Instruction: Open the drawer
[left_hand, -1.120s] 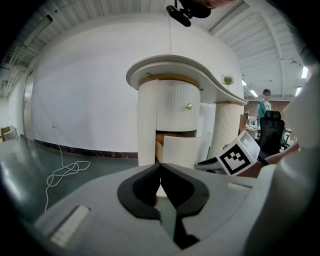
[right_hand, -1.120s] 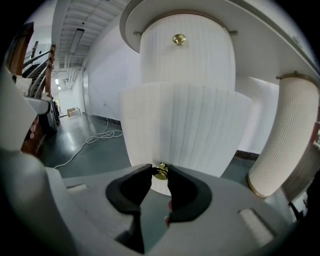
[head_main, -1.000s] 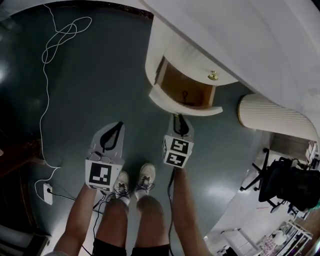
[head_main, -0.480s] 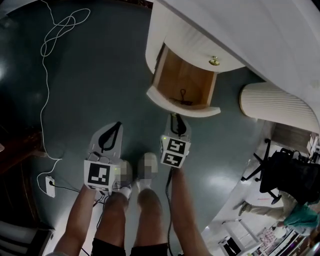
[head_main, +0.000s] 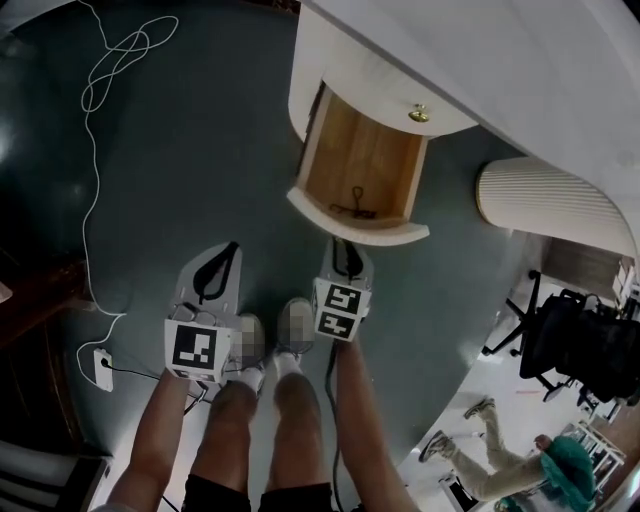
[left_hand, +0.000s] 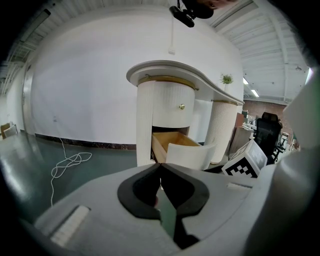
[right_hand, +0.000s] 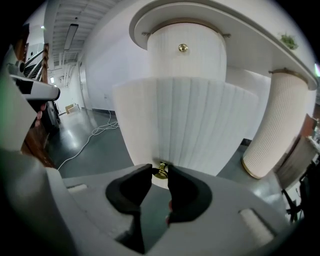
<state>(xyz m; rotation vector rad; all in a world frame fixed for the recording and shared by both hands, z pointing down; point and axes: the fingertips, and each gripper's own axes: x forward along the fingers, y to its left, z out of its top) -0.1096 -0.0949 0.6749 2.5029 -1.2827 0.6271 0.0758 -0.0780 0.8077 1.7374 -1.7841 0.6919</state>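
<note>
A wood-lined drawer (head_main: 355, 160) stands open, drawn well out of a rounded white cabinet (head_main: 305, 75) toward the person. This is seen from above in the head view. The drawer's curved, ribbed white front (right_hand: 190, 125) is its near end.

The right gripper (head_main: 345, 250) meets that front head-on, at its near side. In the right gripper view its two black jaws are partly closed. They pinch the small brass knob (right_hand: 160, 170) at the lower middle of the front, one pad on each side. An upper knob (head_main: 419, 113), also brass, sits on the cabinet front above the open drawer.

The left gripper (head_main: 234, 250) hangs to the left of the drawer, apart from it, over the dark floor (head_main: 200, 150). Its nose points away from the person and somewhat down. In the left gripper view the jaw tips meet with nothing between them. The open drawer shows beyond them, a little right of centre.

Both forearms reach in from the near edge of the head view. The right forearm (head_main: 365, 420) runs almost straight toward the drawer. The left forearm (head_main: 150, 440) leans in from the near left. The two grippers lie side by side, the right one slightly farther out.

A white cable (head_main: 110, 70) loops on the floor at the far left. A ribbed white column (head_main: 550, 215) stands to the right of the drawer.
</note>
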